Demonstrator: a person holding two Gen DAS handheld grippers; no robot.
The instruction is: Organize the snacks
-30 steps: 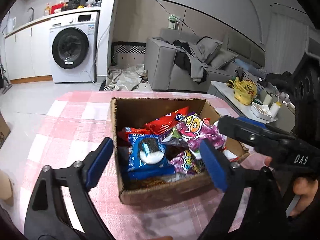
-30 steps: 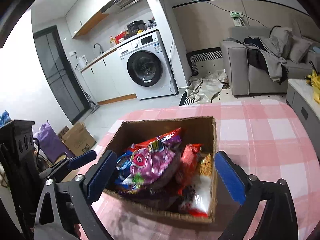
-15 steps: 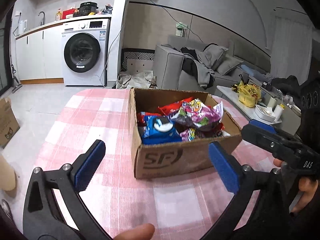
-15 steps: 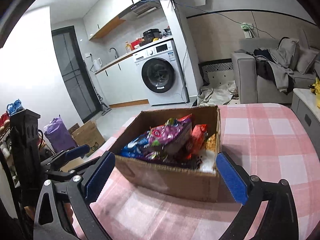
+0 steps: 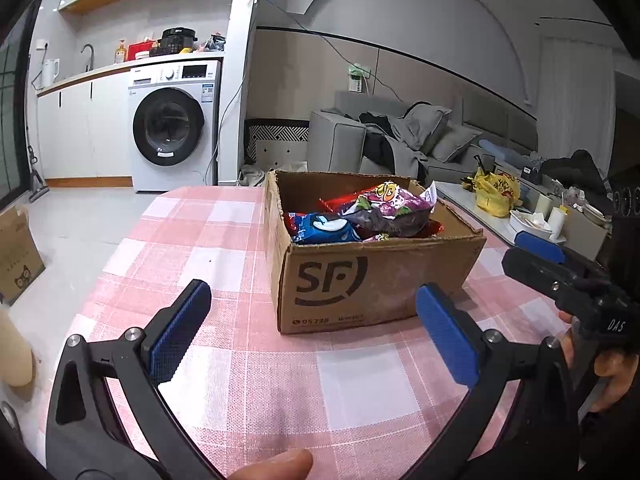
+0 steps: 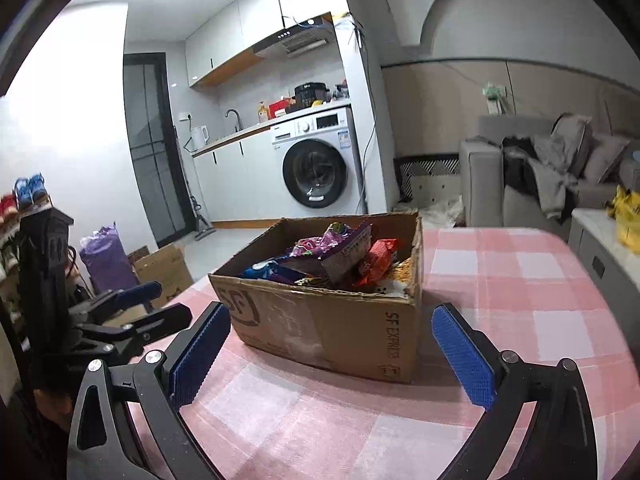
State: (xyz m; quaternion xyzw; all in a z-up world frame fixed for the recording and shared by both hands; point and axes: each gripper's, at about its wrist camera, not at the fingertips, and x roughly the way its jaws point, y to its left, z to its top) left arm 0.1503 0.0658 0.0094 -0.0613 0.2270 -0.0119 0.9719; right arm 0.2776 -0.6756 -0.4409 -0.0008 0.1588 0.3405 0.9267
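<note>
Snack packets (image 5: 362, 216) heaped in cardboard box (image 5: 376, 280), lower ones hidden; box long axis across tabletop (image 5: 208, 264). Left gripper (image 5: 312, 328) and right gripper (image 6: 332, 356) fingers spread wide, empty.

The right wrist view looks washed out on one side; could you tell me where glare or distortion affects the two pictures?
Right wrist view: the upper left is blown out white by glare, and the dark doorway bows. Left wrist view: evenly lit, no glare, but fisheye curves the walls; the cardboard box stays sharp in both.
</note>
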